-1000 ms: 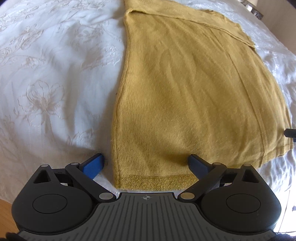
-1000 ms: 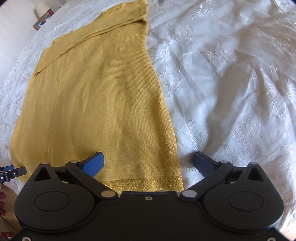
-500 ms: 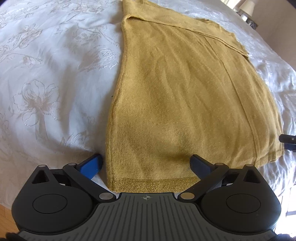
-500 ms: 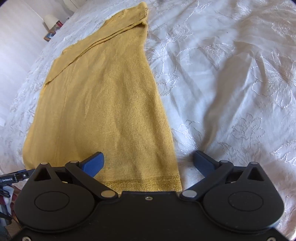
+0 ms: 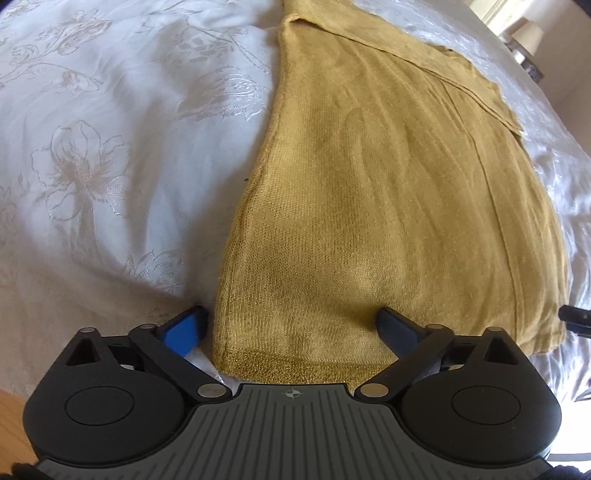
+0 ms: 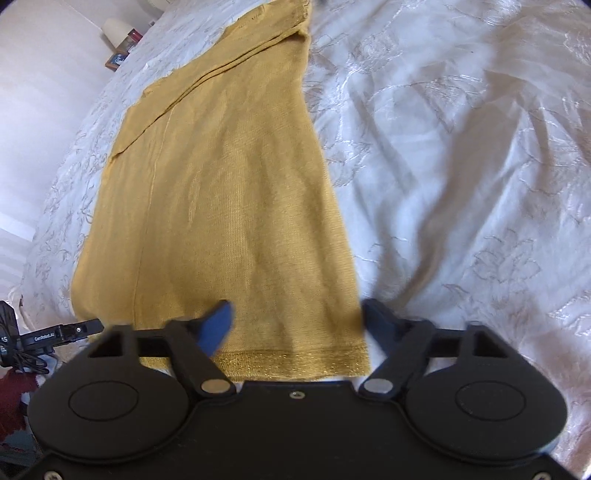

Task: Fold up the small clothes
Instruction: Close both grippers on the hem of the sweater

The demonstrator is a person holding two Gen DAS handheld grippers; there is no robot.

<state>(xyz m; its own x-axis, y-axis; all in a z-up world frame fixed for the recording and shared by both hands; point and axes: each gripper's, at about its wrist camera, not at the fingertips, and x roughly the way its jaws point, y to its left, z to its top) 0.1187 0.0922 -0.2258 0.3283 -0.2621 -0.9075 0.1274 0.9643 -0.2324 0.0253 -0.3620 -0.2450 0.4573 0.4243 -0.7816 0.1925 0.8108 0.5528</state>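
**Right wrist view: both grippers set at the hem corners of the yellow garment**

Right wrist view hides the near strip of the hem under the black body of the tool, and the blue finger point(image 6: 218, 328) is smeared with blur, so I cannot tell whether it presses into the cloth or only sits over it. The far end of the mustard-yellow knit garment point(image 6: 236, 192) runs off the top of the frame. At the left edge a sliver of the other tool pokes in.

The right gripper point(image 6: 295, 325) tilts down at the hem's right corner. Its jaws have just been closing and stand at a middling gap, with the corner of the fabric between them: one finger over the cloth, the other on the white embroidered bedspread point(image 6: 461, 166) just past the garment's side edge.

The left gripper point(image 5: 291, 325) also tilts steeply down, at the hem's left corner. Its jaws have just narrowed a little but are still wide, one finger on the bedspread beside the edge, the other resting on the knit; nothing is pinched.

The garment lies flat, lengthwise, glittery hem band point(image 5: 291, 369) nearest. Bare bedspread spreads on both sides. A lamp point(image 5: 524, 31) stands beyond the bed's far corner.
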